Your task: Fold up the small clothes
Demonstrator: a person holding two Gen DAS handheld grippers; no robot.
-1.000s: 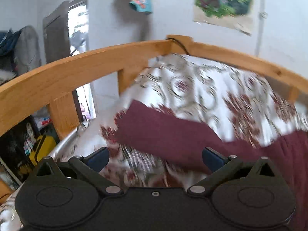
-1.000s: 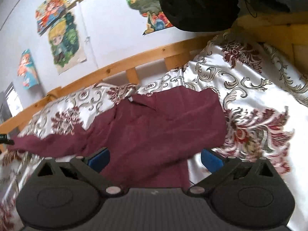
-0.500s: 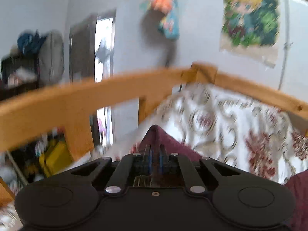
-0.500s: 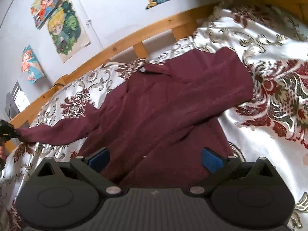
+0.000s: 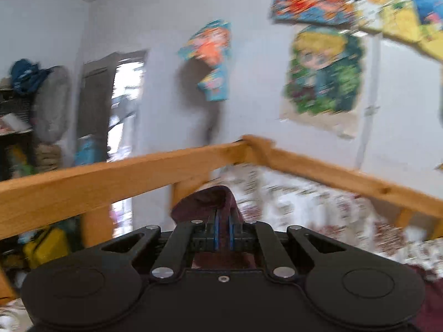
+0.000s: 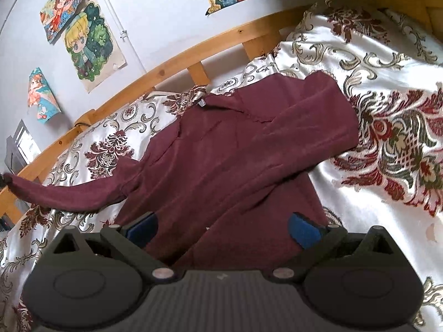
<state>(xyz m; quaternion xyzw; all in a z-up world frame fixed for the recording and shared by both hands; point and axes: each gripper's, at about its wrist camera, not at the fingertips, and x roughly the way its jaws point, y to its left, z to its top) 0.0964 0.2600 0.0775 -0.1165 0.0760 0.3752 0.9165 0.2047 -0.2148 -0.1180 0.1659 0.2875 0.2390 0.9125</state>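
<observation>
Left gripper (image 5: 223, 231): blue pads pressed together on a bunched fold of the maroon shirt (image 5: 210, 202), which rises just beyond the fingertips. The left wrist view is blurred, so finer detail of the grip cannot be read. Right gripper (image 6: 221, 228): jaws spread wide, nothing between them, poised above the near hem of the shirt; whether it touches the cloth cannot be told.

In the right wrist view the maroon shirt (image 6: 229, 160) lies spread on the patterned bedspread (image 6: 387, 144), collar at the far side. Its right sleeve is folded across the body. Its left sleeve (image 6: 63, 192) is drawn out to the far left edge of the frame, lifted off the bedspread at its end.

Beyond the shirt, a wooden bed rail (image 6: 177, 58) runs along the far side of the bed; the left wrist view shows the rail's corner (image 5: 249, 146). Behind the rail, cartoon posters (image 6: 91, 44) are fixed to a pale wall (image 5: 166, 27). At far left, a doorway (image 5: 121, 105) and cluttered shelving (image 5: 16, 110).
</observation>
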